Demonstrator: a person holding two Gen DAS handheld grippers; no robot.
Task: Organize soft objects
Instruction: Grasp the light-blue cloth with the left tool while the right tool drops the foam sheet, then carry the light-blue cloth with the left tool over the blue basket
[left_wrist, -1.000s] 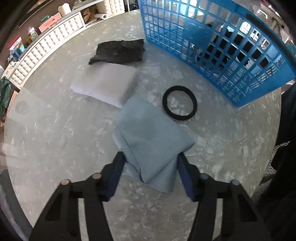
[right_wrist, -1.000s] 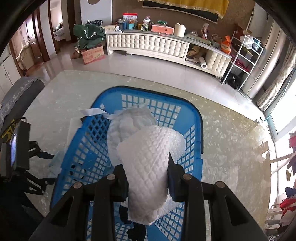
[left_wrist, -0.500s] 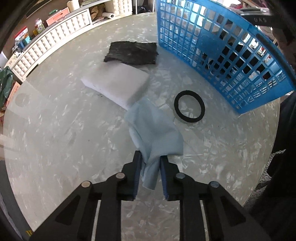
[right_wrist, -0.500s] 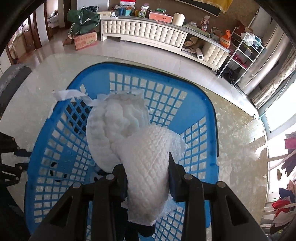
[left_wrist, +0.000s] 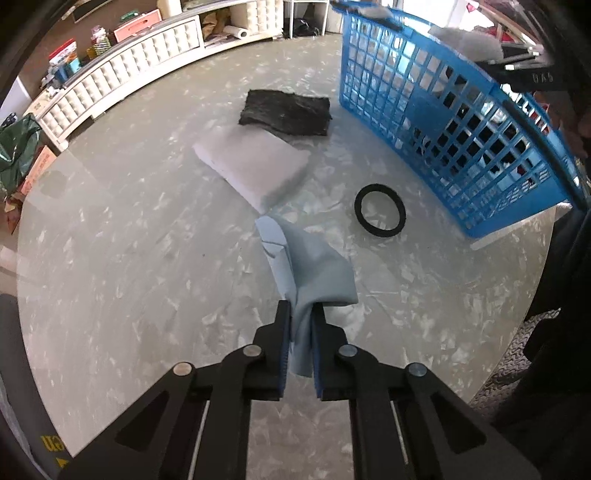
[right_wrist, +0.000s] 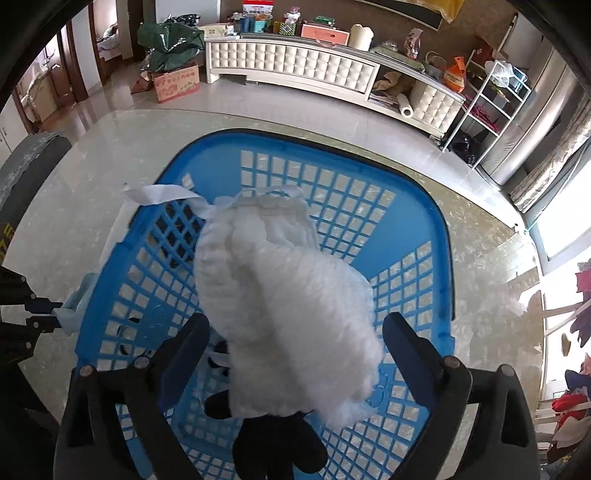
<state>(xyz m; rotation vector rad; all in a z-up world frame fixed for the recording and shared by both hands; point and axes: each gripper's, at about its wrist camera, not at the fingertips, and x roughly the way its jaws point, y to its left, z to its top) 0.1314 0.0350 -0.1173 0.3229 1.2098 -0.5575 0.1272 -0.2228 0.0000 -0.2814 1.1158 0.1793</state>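
My left gripper (left_wrist: 300, 317) is shut on a light blue cloth (left_wrist: 310, 266), which hangs from it above the marble table (left_wrist: 110, 229). A white folded pad (left_wrist: 255, 166), a dark fuzzy cloth (left_wrist: 286, 112) and a black ring (left_wrist: 380, 211) lie on the table beyond it. The blue basket (left_wrist: 461, 122) stands at the right. In the right wrist view my right gripper (right_wrist: 295, 332) is open above the blue basket (right_wrist: 406, 280). A white quilted cloth (right_wrist: 280, 295) is between its spread fingers, blurred, over the basket. A dark item (right_wrist: 277, 446) lies in the basket below.
A white tufted cabinet (right_wrist: 295, 62) with clutter runs along the far wall. A cardboard box (right_wrist: 175, 81) and a green bag (right_wrist: 170, 40) sit on the floor. A wire rack (right_wrist: 491, 99) stands at the right. The table's edge curves close on the right.
My left gripper closed on the light blue cloth and lifted it off the table. My right gripper opened and let go of the white quilted cloth over the basket.
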